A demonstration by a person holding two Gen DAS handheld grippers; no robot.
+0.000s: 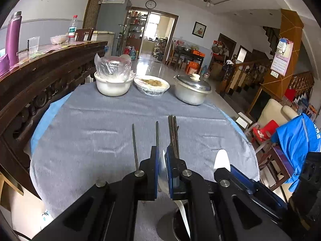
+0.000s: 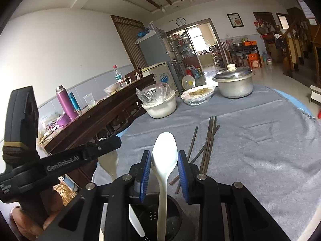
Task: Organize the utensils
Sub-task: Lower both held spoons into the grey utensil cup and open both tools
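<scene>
Two hand-held grippers work over a round surface (image 1: 90,120) draped in a grey cloth. The left hand-held gripper (image 1: 162,160) has its blue pads drawn close together on the thin bowl of a white spoon (image 1: 163,172), seen edge-on between them; its handle runs down toward a dark perforated utensil holder (image 2: 168,219) at the near edge, at 6 o'clock in both views. In the right wrist view the same spoon shows under the left hand-held gripper at 9 o'clock, with a person's hand (image 2: 30,227) on the grip at the lower left.

The right hand-held gripper (image 2: 164,160) has its pads a spoon's width apart, closed against the sides of a second white spoon's bowl (image 2: 165,152). That spoon stands upright, its handle reaching down into the utensil holder. A white handle tip (image 2: 136,225) also shows at the holder's left rim.

Dark chopsticks (image 2: 208,144) lie on the cloth at 1 o'clock from the right hand-held gripper: a loose bundle of several, with one single stick (image 2: 192,142) just to its left. In the left wrist view two thin sticks (image 1: 134,144) point toward 12 o'clock beside the bundle.

Toward 12 o'clock at the far edge of the surface sit a white bowl with a plastic bag in it (image 1: 113,86), a wrapped dish of food (image 1: 151,85) and a lidded metal pot (image 1: 191,89).
</scene>
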